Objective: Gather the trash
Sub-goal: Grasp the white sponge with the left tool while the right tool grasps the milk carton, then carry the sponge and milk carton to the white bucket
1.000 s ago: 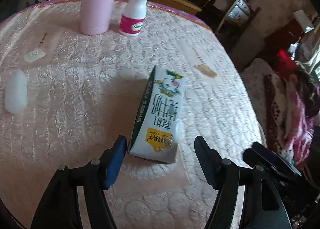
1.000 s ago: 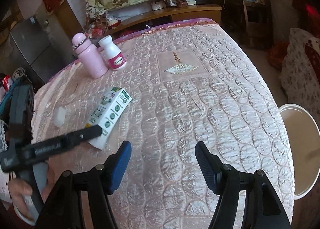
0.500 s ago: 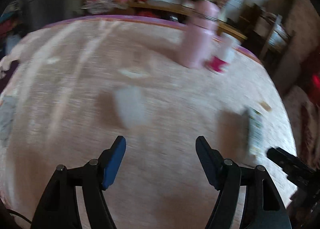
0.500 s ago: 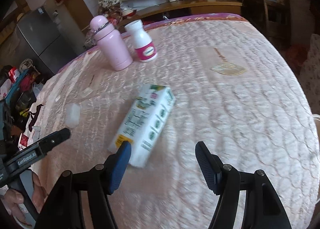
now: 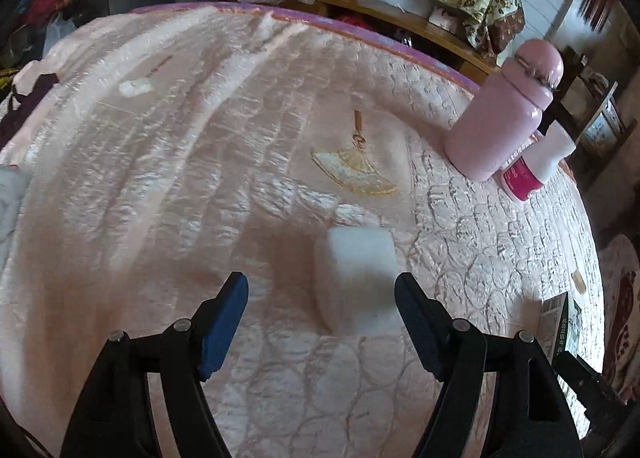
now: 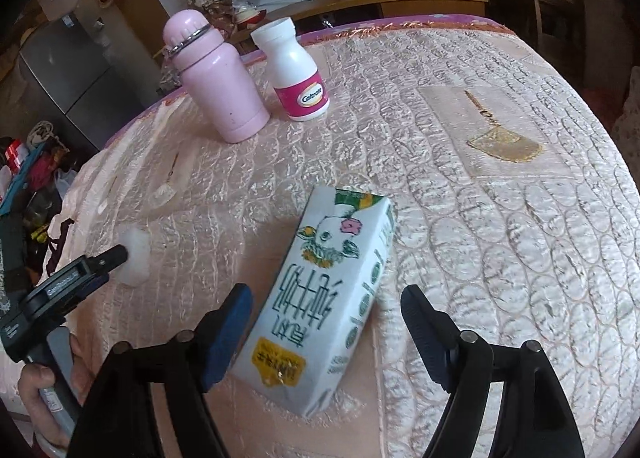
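Right gripper (image 6: 326, 324): your jaws spread and opening, milk carton (image 6: 320, 298) lying between them, pads not touching it.
Left gripper (image 5: 320, 316): jaws spread wide, white foam-like block (image 5: 358, 268) just ahead toward its right pad, no contact.
Carton place: flat on quilted cover (image 6: 500, 217), near edge, printed face up.
Handling: likely empty, light, walls crush easily; pinch across narrow sides at mid-length, gently.
Block: looks soft, very light; squeeze lightly.
Far: pink flask (image 6: 216, 77), white pill bottle (image 6: 298, 73) upright, leave them.
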